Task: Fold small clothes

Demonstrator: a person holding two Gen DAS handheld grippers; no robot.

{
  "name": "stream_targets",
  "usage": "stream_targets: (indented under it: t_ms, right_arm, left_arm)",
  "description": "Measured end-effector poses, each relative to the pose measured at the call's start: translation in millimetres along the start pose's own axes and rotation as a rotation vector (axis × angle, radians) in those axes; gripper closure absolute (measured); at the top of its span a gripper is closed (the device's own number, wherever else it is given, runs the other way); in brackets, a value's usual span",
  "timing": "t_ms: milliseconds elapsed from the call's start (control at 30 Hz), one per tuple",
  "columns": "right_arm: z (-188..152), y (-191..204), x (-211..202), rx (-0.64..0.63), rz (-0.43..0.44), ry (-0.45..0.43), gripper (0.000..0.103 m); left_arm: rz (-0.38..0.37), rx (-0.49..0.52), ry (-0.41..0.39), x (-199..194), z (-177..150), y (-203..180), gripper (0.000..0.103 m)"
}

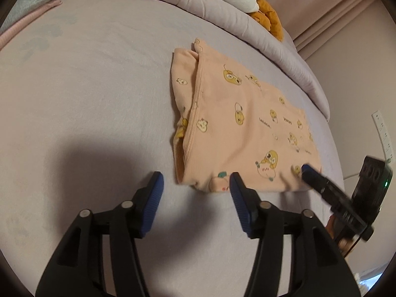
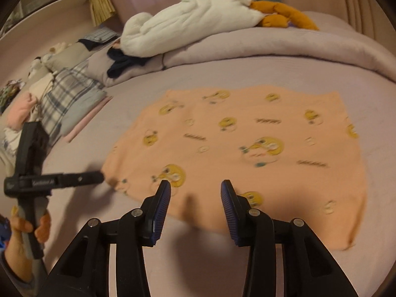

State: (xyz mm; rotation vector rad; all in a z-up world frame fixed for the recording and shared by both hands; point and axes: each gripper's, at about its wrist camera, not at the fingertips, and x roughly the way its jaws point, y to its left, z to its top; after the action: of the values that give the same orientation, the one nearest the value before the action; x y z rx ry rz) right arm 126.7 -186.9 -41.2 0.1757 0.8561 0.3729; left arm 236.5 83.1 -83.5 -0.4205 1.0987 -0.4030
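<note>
Lilac bedsheet (image 1: 86,86) carries a folded peach garment (image 1: 242,128), lying flat. Left gripper (image 1: 196,185) stands apart at its near edge, empty; right gripper (image 2: 195,193) likewise parted, gripping nothing, over the hem

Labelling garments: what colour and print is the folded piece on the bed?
Peach garment with yellow cartoon-character prints and small squiggle marks; sharpest in the left wrist view.

- One folded peach garment (image 1: 242,128) ahead of the fingers.
- Two grippers, each with two fingers.
- One white plush toy (image 2: 188,22) beyond.
- One bed (image 1: 86,86).
</note>
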Motion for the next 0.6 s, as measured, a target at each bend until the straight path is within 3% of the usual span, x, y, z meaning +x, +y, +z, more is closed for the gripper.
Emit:
stream_targets:
  t_ms: [200,333,600]
  right_arm:
    - [3.1,-10.0,2.0,0.041,0.014,0.012,0.062]
    - [11.5,-21.8,11.4,0.12,0.02,0.017,0.062]
    - [59.2,-35.5,54.2,0.202,0.001,0.016,0.062]
  left_arm:
    - [-0.115,-0.129,-0.015,19.5,26.1,17.3,0.039]
    - [-0.163,-0.159,-0.018,33.3,43.3,15.5,0.039]
    - [-0.113,-0.1,-0.012,58.6,72.6,-2.7,0.041]
